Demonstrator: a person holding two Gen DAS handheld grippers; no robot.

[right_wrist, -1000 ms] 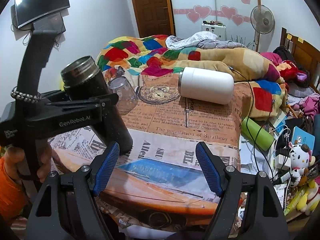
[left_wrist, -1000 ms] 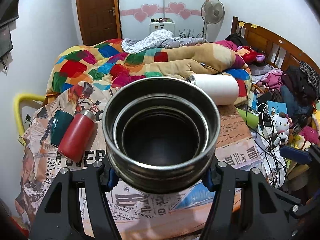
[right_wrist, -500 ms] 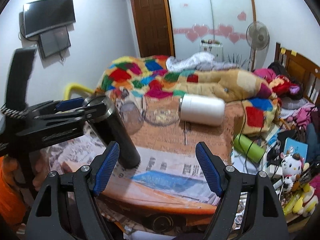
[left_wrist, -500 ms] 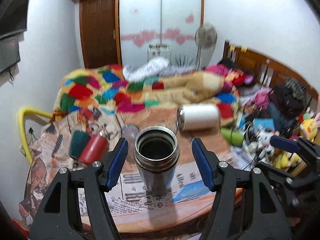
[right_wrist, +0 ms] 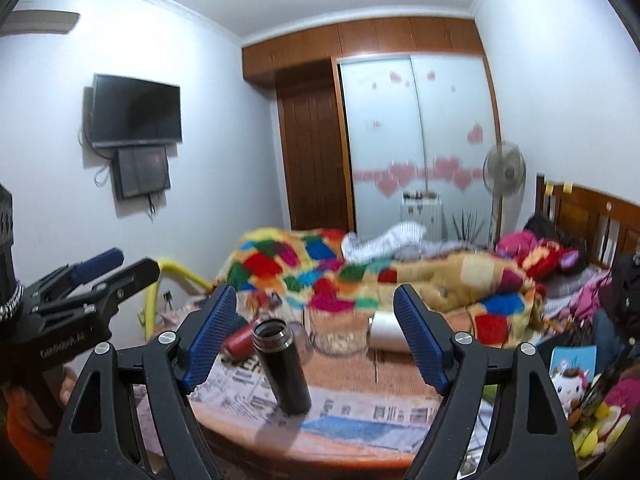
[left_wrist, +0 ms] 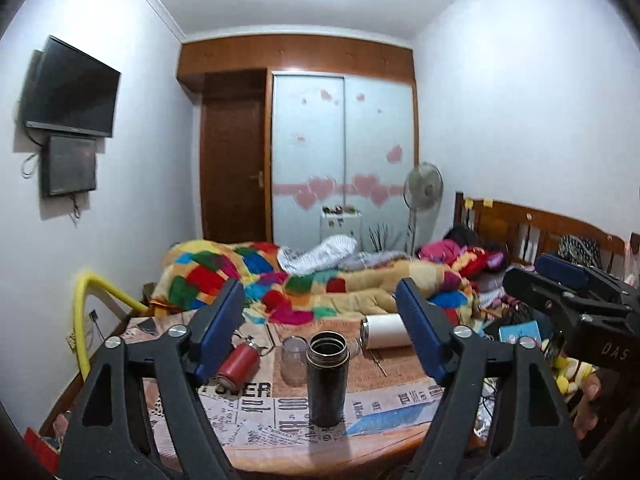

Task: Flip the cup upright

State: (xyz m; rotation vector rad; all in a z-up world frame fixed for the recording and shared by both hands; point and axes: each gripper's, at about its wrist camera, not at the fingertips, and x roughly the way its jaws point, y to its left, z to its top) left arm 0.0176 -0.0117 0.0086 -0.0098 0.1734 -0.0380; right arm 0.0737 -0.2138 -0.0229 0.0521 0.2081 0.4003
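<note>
A dark steel cup point(left_wrist: 326, 378) stands upright, mouth up, on the newspaper-covered table point(left_wrist: 384, 436); it also shows in the right wrist view point(right_wrist: 282, 366). My left gripper point(left_wrist: 320, 316) is open and empty, pulled back and above the cup. My right gripper point(right_wrist: 314, 324) is open and empty, also back from the table. The left gripper shows at the left of the right wrist view point(right_wrist: 100, 276), and the right gripper at the right of the left wrist view point(left_wrist: 568, 280).
A red bottle point(left_wrist: 238, 360) and a white flask point(left_wrist: 384, 330) lie on their sides behind the cup, with a clear glass point(left_wrist: 294, 360) between. A glass dish point(right_wrist: 340, 330) stands further back. A bed with a patchwork blanket point(left_wrist: 248, 276) lies beyond; clutter and toys point(right_wrist: 572, 380) are at the right.
My left gripper let go of the cup, left it standing on the table and drew back and up. My right gripper also drew back.
</note>
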